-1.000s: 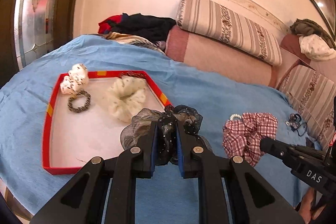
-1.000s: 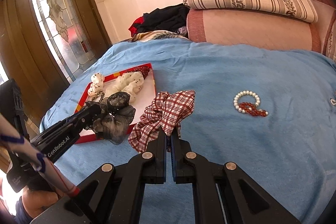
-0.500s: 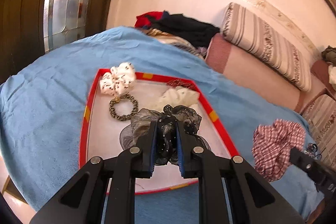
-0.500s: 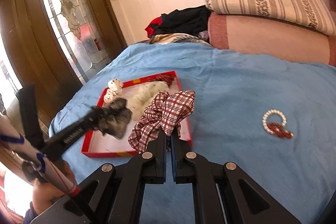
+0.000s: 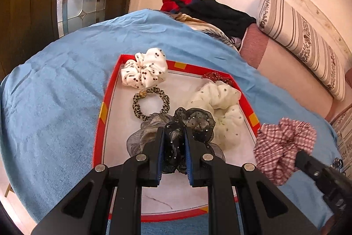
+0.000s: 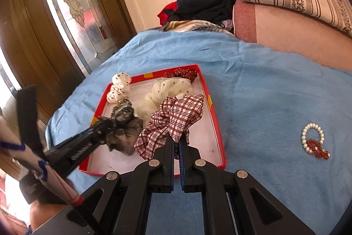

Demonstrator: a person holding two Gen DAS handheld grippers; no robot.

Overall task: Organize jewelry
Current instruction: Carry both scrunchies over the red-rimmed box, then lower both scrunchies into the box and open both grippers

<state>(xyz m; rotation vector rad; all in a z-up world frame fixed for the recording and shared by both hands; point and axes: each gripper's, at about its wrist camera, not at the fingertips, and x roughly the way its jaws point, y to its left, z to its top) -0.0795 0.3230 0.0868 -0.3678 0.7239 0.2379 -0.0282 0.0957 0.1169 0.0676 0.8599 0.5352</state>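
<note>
Black sheer scrunchie (image 5: 176,138) pinched in my left gripper (image 5: 173,147) over the red tray (image 5: 100,124); right gripper (image 6: 176,144) clamps the plaid scrunchie (image 6: 173,118).

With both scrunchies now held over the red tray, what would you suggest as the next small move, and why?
Probably lower the left gripper a little and open its fingers. It is shut on the black sheer scrunchie, which hangs over bare tray floor in front of the leopard hair tie and beside the cream scrunchie. The right gripper, shut on the plaid scrunchie above the red tray, could follow.
</note>
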